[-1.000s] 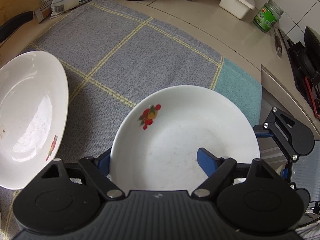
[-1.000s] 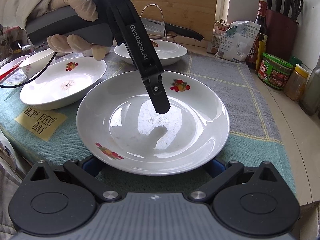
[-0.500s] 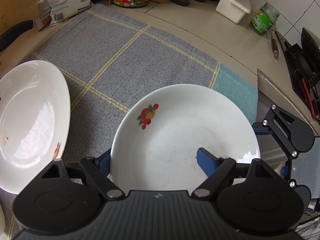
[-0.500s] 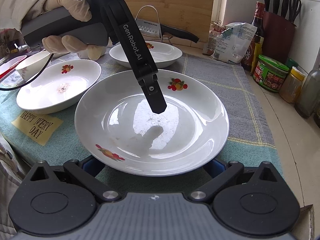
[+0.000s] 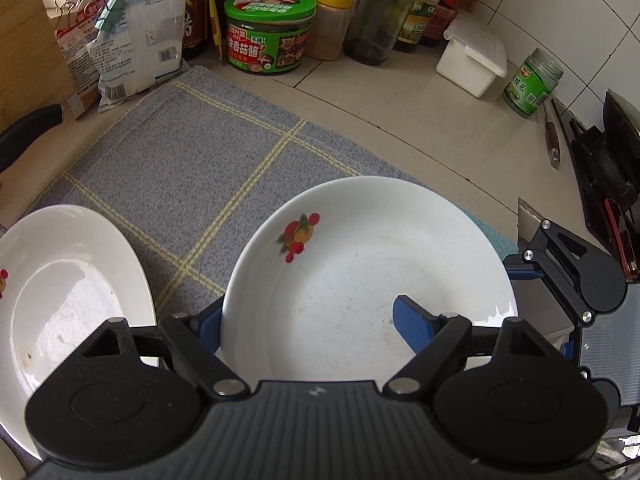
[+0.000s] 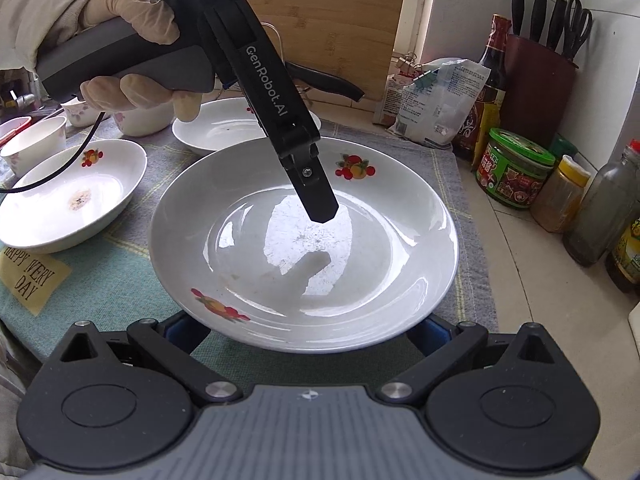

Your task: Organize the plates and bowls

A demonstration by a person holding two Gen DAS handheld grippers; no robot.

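The fruit-patterned plate (image 6: pixel 240 240) sits between the two tools, over the checked cloth (image 5: pixel 180 168) on the worktop, and everything turns on which rim each tool has. In the right wrist view the right gripper (image 6: pixel 308 330) meets the plate at its 6 o'clock rim. Its jaws are spread to either side and their tips are hidden under that edge, so I cannot tell whether they clamp it or only cradle it. The left gripper (image 5: pixel 310 316), carried by a gloved hand (image 6: pixel 132 40), comes down steeply from 11 o'clock. Its jaws straddle the opposite rim, one side reaching over the plate's well and the other outside and below the edge. The inner tip casts a shadow that stands apart from it, so it seems to float above the glaze; whether this pair actually pinches the rim I cannot tell. A second plate (image 6: pixel 72 200) lies at 9 o'clock and a third plate (image 6: pixel 224 132) at 11 o'clock, both beyond the left tool's side. Stacking onto either probably means moving the plate away from the right hand, with the left hand nearer to steer.
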